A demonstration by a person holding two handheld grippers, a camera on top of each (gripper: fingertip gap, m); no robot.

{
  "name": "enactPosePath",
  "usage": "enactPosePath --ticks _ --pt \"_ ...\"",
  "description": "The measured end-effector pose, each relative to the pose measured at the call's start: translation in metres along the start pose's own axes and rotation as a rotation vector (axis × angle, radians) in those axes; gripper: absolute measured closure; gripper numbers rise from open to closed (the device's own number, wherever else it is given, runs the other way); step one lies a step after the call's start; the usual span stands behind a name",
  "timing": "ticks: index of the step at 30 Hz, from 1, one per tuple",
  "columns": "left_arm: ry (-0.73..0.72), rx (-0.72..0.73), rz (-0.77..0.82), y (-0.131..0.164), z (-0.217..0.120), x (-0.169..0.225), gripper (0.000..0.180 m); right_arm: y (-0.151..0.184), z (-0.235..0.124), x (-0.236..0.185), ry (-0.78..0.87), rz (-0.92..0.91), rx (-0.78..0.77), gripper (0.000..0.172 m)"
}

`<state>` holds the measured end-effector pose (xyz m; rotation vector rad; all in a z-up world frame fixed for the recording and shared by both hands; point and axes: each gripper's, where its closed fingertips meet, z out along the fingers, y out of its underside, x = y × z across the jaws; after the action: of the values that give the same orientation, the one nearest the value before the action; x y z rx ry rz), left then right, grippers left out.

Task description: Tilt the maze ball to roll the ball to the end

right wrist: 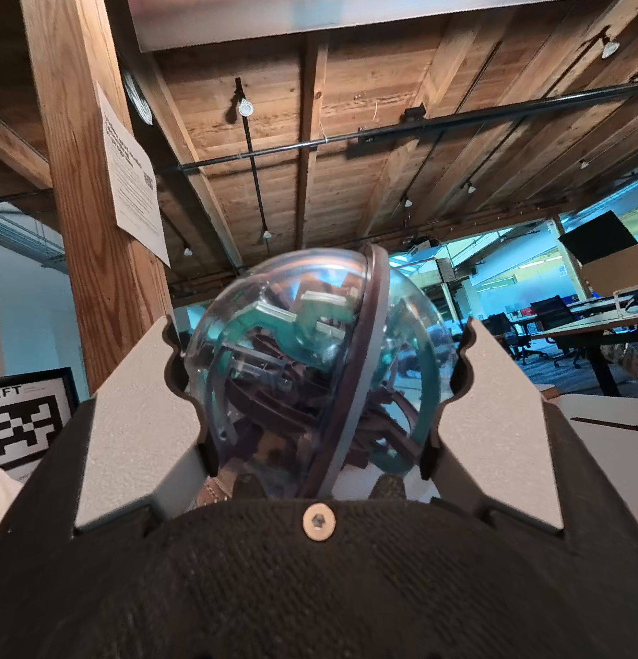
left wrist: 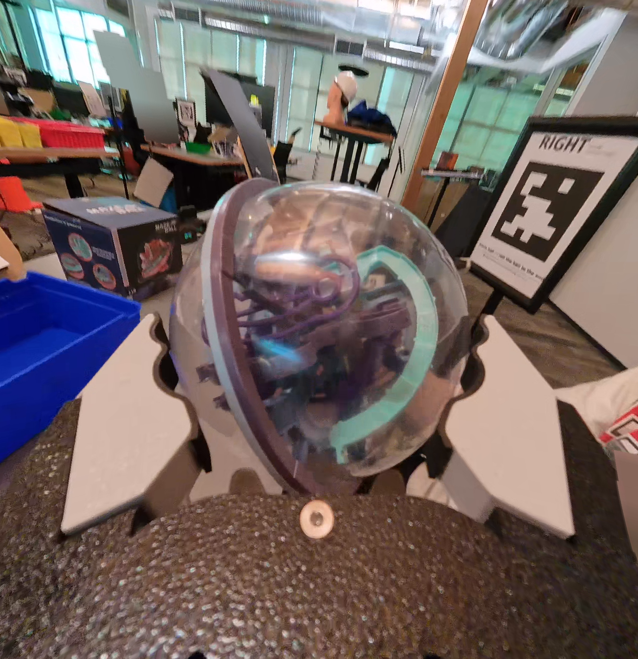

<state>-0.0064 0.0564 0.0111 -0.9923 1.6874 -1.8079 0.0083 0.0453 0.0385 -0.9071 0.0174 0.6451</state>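
Observation:
The maze ball (left wrist: 321, 331) is a clear sphere with a dark purple seam ring and teal and purple tracks inside. It is held up in the air between both grippers. My left gripper (left wrist: 319, 342) is shut on it, with both white fingers (left wrist: 132, 410) against its sides. In the right wrist view the maze ball (right wrist: 310, 363) fills the space between the fingers (right wrist: 143, 420) of my right gripper (right wrist: 317, 360), and both pads lie against its shell. The right view points up towards the ceiling. The small ball inside cannot be made out.
A blue bin (left wrist: 43, 356) sits at the left, with the toy's dark box (left wrist: 114, 242) behind it. A framed marker sign (left wrist: 560, 214) stands at the right. A wooden post (right wrist: 93, 214) and another marker sign (right wrist: 25, 428) are at the left of the right view.

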Motion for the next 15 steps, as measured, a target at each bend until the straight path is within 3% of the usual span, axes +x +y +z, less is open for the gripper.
enactPosePath --ticks 4,15 --pt "0.011 0.002 0.003 -0.004 0.001 0.003 0.023 0.006 0.003 -0.004 0.018 -0.057 -0.081 0.024" --pt "0.02 0.072 0.059 -0.014 -0.003 0.003 0.023 0.005 0.012 -0.006 0.026 -0.089 -0.105 0.024"
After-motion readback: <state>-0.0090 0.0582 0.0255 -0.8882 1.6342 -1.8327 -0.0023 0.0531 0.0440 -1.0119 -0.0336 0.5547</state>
